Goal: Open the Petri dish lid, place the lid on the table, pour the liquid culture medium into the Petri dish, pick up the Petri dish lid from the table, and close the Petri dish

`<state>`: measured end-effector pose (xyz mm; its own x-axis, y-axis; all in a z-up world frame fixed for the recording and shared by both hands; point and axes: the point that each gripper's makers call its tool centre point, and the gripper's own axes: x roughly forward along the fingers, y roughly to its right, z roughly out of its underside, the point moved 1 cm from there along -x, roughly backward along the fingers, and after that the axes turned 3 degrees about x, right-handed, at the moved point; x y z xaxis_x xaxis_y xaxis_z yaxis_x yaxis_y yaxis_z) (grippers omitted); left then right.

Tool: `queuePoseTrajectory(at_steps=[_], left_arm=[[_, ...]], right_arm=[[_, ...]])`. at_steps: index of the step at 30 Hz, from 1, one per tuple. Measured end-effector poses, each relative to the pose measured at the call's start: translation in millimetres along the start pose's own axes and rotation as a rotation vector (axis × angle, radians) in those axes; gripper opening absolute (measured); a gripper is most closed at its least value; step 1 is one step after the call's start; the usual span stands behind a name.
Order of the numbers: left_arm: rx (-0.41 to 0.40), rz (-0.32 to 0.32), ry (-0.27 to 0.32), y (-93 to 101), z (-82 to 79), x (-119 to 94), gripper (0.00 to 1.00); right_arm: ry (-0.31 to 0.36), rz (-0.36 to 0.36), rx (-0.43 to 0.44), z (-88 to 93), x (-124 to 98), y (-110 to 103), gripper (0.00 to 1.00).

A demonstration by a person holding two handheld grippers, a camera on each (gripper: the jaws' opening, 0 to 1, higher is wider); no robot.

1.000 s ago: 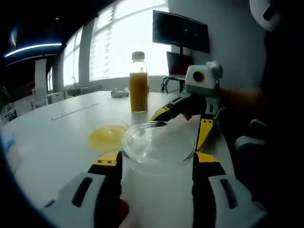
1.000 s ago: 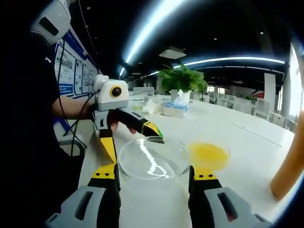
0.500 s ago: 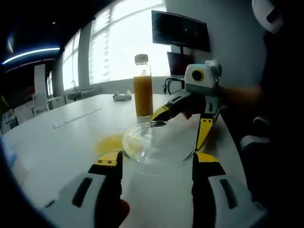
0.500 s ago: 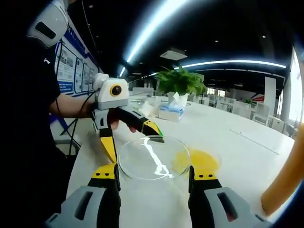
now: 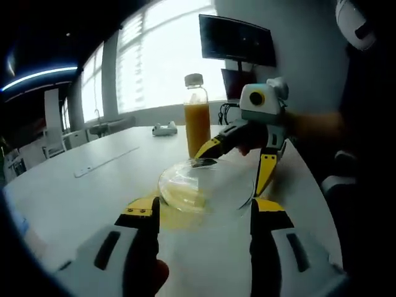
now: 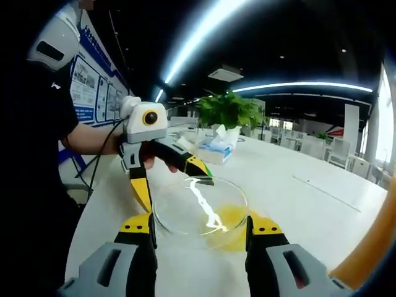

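Note:
A clear Petri dish lid (image 5: 207, 182) hangs just above the table, held from both sides. My left gripper (image 5: 204, 210) is shut on it from the near side, and my right gripper (image 5: 232, 175) clamps its far rim. In the right gripper view the lid (image 6: 199, 204) sits between the right gripper (image 6: 198, 226) jaws, with the left gripper (image 6: 176, 192) on its far edge. The Petri dish (image 5: 173, 219) with yellow medium lies on the table directly under the lid, showing through the glass as a yellow patch (image 6: 238, 238).
A capped bottle of orange liquid (image 5: 198, 120) stands upright behind the dish; its blurred side (image 6: 371, 247) fills the right edge of the right gripper view. A tissue box (image 6: 213, 148) and plant (image 6: 229, 108) sit further along the white table (image 5: 74, 192). A monitor (image 5: 235, 40) hangs on the wall.
Both grippers have carried the lid sideways over the yellow dish; the dish was beside the lid a second ago and now lies beneath it. Both grips are unchanged.

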<state>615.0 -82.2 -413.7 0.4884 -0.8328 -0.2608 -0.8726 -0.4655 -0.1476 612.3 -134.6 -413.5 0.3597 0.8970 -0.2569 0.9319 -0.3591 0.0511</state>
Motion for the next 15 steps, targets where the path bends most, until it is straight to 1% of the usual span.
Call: queuePoseTrajectory(at_steps=[4,9,15], left_arm=[[0.008,0.004,-0.011,-7.2,2.2,6,0.5],[-0.002,0.012,-0.013,-10.8,3.4,11,0.5],[-0.01,0.012,-0.021,-19.9,7.6,16,0.5]], right_arm=[[-0.004,0.007,0.0,2.4,3,8,0.52],[-0.004,0.004,0.015,5.8,3,18,0.52],[-0.008,0.005,0.019,8.4,10,27,0.52]])
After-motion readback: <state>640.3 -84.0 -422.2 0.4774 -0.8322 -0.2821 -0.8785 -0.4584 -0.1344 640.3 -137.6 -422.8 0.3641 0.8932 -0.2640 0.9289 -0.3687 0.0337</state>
